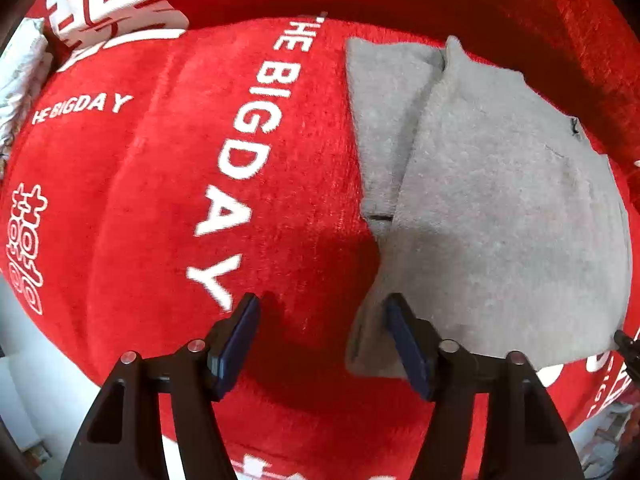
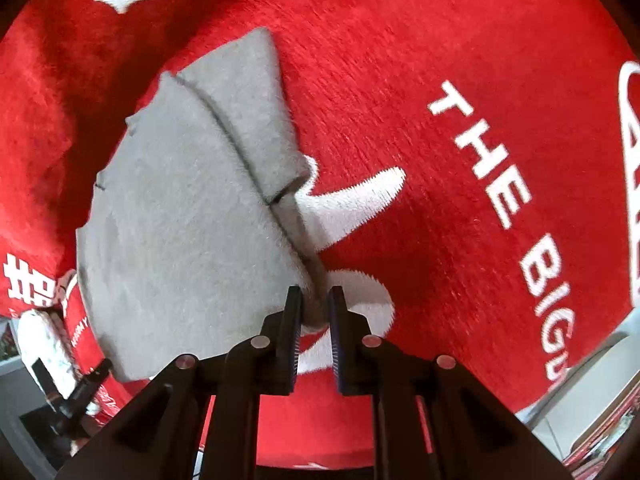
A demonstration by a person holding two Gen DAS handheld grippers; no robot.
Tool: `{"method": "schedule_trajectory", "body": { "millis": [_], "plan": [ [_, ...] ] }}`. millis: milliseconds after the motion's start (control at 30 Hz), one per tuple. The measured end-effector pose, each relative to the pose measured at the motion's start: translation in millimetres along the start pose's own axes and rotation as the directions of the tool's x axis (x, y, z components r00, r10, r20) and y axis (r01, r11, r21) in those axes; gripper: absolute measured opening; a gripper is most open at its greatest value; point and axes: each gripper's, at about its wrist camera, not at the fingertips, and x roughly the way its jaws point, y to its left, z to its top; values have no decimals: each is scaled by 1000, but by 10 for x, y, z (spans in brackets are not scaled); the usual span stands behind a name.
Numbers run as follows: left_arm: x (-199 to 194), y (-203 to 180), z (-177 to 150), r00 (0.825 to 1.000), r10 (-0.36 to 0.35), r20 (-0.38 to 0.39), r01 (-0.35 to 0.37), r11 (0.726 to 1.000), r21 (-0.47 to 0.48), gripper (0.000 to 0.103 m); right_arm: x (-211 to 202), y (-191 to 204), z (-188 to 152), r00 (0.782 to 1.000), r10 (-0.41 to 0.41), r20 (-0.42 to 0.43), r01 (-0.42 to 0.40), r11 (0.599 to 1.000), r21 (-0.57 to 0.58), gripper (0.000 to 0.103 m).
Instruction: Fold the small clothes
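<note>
A small grey fleece garment (image 1: 488, 216) lies partly folded on a red plush blanket (image 1: 152, 208) printed with white letters. My left gripper (image 1: 320, 308) is open and empty, its right finger resting at the garment's near left corner. In the right wrist view the garment (image 2: 180, 216) is lifted at one corner. My right gripper (image 2: 315, 300) is shut on that corner, with grey cloth pinched between the fingers.
The red blanket (image 2: 460, 80) covers the whole work surface and rises into a padded ridge at the back. White crumpled cloth (image 1: 20, 76) sits at the far left edge. The left gripper shows at the lower left of the right wrist view (image 2: 76, 396).
</note>
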Motion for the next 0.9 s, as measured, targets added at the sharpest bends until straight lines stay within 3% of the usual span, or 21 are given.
{"method": "schedule_trajectory", "body": {
  "millis": [33,67,167,300,500,567,700,900],
  "plan": [
    [-68,-8,33,1000,-16,5,16,1000,6,40,-57,36,-11,1000,-2,15,3,1000,-16,15],
    [-123,-23,70,1000,-22,12,22,1000,15,33,-121,105,-12,999,-5,36,6,999,-42,15],
    [-286,-127,191,995,-69,66,66,997,45,33,-219,396,74,995,3,97,11,989,-144,14],
    [-292,-353,573,987,-107,120,97,992,87,33,-100,669,321,995,13,103,9,978,-210,14],
    [61,-566,1011,990,-102,97,98,994,48,33,166,789,575,996,-13,84,32,975,-221,14],
    [145,-572,1011,994,-79,76,78,997,20,33,277,719,619,998,-35,60,47,978,-202,10],
    [204,-416,1045,991,-124,60,126,992,-33,33,271,617,615,998,-19,57,29,984,-177,8],
    [62,-408,988,997,-40,65,39,999,22,33,137,605,544,998,-46,49,53,986,-159,9]
  ]
}}
